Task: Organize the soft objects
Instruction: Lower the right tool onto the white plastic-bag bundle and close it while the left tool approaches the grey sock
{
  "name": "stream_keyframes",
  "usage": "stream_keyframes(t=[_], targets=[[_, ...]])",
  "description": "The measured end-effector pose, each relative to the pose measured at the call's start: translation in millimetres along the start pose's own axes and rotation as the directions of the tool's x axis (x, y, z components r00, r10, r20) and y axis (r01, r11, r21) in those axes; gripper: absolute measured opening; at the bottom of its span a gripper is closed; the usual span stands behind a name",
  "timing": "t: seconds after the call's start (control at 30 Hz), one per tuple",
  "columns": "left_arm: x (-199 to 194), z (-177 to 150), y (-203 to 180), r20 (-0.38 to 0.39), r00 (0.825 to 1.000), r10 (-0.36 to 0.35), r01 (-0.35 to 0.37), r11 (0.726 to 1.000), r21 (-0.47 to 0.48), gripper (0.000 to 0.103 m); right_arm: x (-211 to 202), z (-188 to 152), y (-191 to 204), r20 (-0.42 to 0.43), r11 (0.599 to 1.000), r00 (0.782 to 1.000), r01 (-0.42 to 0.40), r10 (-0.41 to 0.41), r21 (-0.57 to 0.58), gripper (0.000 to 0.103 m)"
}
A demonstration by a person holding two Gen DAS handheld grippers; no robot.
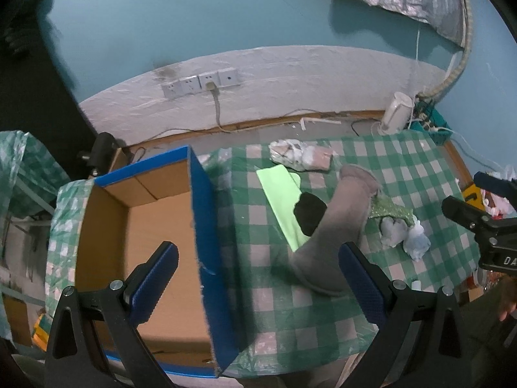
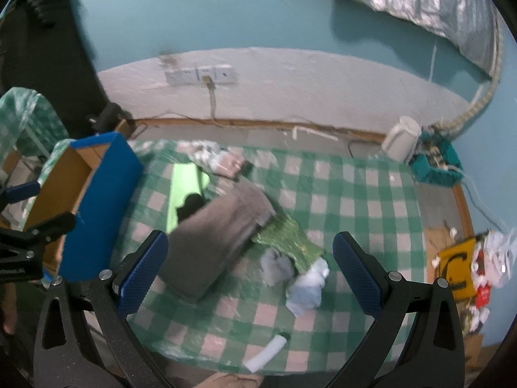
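A table under a green-and-white checked cloth [image 1: 404, 168] filled both views, set against a teal and white wall with a row of wall sockets [image 1: 200, 82]. At the cloth's left end stood an open cardboard box with blue outer walls [image 1: 206, 226], its brown floor bare. Beside it the soft things lay in a loose heap: a long grey folded cloth [image 1: 336, 226] ran diagonally across a lime-green cloth [image 1: 278, 194] and a small black piece [image 1: 308, 211], touching both. Just right of the grey cloth lay a glittery green pouch [image 2: 287, 239] and crumpled pale-blue socks [image 2: 307, 281]. Farther back sat a pale patterned bundle [image 1: 300, 155]. A small white tube [image 2: 268, 352] lay near the front edge.

The left gripper [image 1: 258, 278] hung spread wide and held nothing, straddling the box's right wall. The right gripper [image 2: 250, 271] also gaped unloaded above the heap. A yellow card [image 2: 455, 268] right of the table bore a black mark, unreadable.
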State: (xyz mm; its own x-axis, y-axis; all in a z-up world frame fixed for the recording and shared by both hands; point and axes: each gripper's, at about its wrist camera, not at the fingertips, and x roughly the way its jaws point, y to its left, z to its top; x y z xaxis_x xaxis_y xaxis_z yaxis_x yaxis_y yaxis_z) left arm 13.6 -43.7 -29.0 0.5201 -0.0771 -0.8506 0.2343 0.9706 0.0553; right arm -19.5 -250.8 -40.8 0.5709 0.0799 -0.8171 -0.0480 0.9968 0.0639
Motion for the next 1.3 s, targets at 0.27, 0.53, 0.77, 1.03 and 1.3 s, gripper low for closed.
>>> stream_keyframes(t=[0.27, 0.53, 0.77, 1.03, 1.3], targets=[[18, 2, -26, -0.039, 0.999, -0.038, 0.040, 0.997, 0.059, 0.100, 22, -25, -27, -0.104, 0.996, 0.994, 0.024, -0.014, 0.088, 0.101], [49, -1, -53, -0.087, 0.995, -0.053, 0.063, 0.991, 0.115, 0.100, 45, -57, -37, -0.208, 0.990, 0.978, 0.036, -0.007, 0.139, 0.097], [91, -5, -73, -0.172, 0.984, -0.055, 0.080, 0.986, 0.144, 0.100, 72, -71, -49, -0.276, 0.986, 0.960, 0.083, -0.040, 0.146, 0.095], [128, -3, -90, -0.240, 0.967, -0.089, 0.121, 0.986, 0.119, 0.100, 102, -76, -60, -0.320, 0.982, 0.946, 0.110, -0.056, 0.154, 0.095], [157, -3, -107, -0.266, 0.963, -0.034, 0.082, 0.982, 0.171, 0.100, 128, -77, -67, -0.339, 0.983, 0.938, 0.122, -0.069, 0.138, 0.095]])
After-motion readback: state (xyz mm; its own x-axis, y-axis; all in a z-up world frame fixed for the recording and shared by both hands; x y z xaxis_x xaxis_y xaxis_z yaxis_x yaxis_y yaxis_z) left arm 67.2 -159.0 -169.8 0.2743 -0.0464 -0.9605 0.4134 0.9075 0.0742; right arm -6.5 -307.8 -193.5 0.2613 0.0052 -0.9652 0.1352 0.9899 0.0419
